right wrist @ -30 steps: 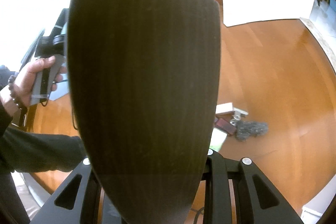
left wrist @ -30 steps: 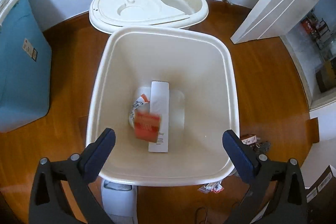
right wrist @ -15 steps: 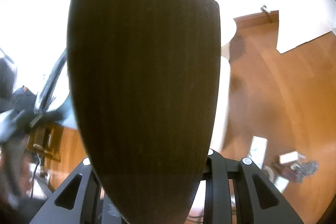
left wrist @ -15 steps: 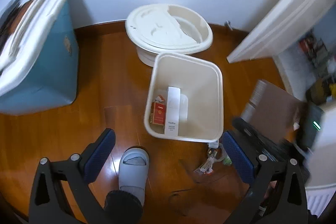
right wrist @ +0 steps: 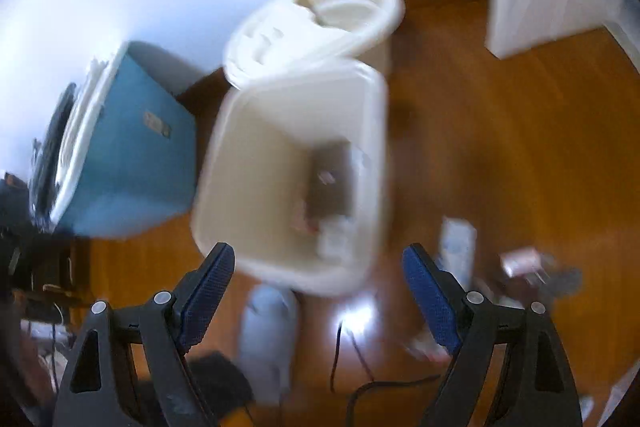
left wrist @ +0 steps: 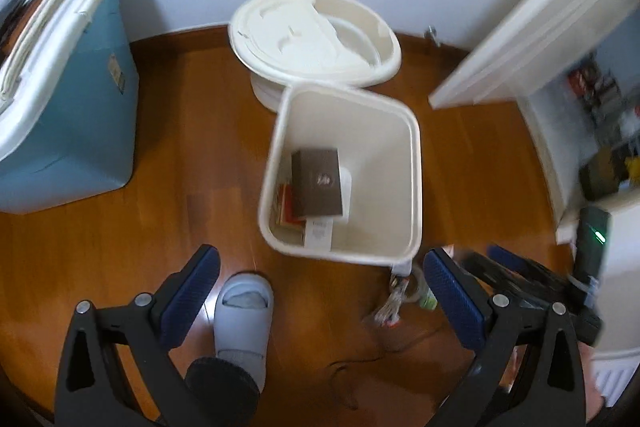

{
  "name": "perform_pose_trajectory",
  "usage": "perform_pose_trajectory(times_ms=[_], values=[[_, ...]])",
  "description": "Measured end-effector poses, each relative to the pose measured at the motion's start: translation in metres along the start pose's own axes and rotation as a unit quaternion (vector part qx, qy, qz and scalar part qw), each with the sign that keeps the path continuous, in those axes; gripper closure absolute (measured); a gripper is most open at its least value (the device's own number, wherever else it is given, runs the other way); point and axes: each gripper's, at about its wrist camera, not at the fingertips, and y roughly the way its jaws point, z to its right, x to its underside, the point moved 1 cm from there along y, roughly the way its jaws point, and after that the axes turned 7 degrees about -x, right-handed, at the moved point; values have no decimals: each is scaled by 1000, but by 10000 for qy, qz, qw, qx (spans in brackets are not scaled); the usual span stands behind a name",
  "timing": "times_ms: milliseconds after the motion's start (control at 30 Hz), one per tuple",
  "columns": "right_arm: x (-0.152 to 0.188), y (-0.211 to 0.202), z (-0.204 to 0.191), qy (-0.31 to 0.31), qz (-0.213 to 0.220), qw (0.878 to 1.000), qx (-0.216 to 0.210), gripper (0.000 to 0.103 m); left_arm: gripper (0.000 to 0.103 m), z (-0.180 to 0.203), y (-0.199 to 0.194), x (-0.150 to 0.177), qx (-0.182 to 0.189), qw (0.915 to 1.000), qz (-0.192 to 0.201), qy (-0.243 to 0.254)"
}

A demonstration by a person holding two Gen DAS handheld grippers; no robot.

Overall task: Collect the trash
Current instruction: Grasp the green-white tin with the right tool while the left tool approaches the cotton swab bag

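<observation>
Because your right tool (right wrist: 318, 265) hangs over the open bin (right wrist: 372, 131) with its jaws opening and nothing between them, the dark brown box (left wrist: 318, 183) lies where you meant it to, flat on top of the other trash inside the bin, over a long white carton (left wrist: 319, 235) and a red packet (left wrist: 285, 203) at the bottom; the bin stands lidless on the wooden floor (left wrist: 200, 147) so that things can be dropped straight in from above, and its round cream lid (left wrist: 312, 37) rests on a second container against the wall, out of the way; your left tool (left wrist: 320, 275) is wide open and empty too, held high and back from the bin, which I judge leaves room for the right hand's drop; your slippered foot (left wrist: 244, 311) stands just short of the bin, and a blue storage box (left wrist: 68, 107) sits well apart to the left; more trash is still on the floor, a small heap of wrappers (left wrist: 400, 291) just beside the bin's near corner, so the collecting is not done. Against a second ago, the brown box filled the right wrist view, clamped in narrow jaws, and now it is in the bin; the left view then looked straight down into the bin from close by, with only the carton and packet inside, and now it takes in the whole bin from higher and farther off.
</observation>
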Motion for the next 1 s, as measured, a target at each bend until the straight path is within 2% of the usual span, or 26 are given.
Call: perform_pose_trajectory(times_ms=[67,133,167,233,300,433,533,633,700,867,1000], values=[[42,-21,46,379,-328,9987,53,15,0,20,8,14,48,9996,-155,244],[88,-37,96,909,-865,9919,199,15,0,45,16,28,9,9983,-222,537],[106,-44,112,1052,-997,9888,342,15,0,60,21,37,-59,9973,-201,711],[135,-50,148,1057,-1214,9826,927,15,0,86,36,54,-166,9949,-242,966],[152,-44,183,975,-1191,9789,1341,15,0,115,54,73,-183,9919,-273,1225],[163,-7,236,1305,-684,9766,1570,15,0,164,87,108,-359,9818,84,1863],[167,39,249,1145,-393,9763,1794,15,0,174,119,127,-421,9839,161,1729],[176,89,258,919,-532,9753,1939,16,0,171,150,145,-470,9878,62,1486],[176,110,262,767,-522,9747,2032,16,0,173,179,161,-589,9860,-132,1552],[175,155,284,639,-761,9715,2152,17,0,167,237,186,-829,9825,-564,1573],[177,168,301,764,-768,9707,2147,17,0,159,264,193,-935,9825,-729,1435]])
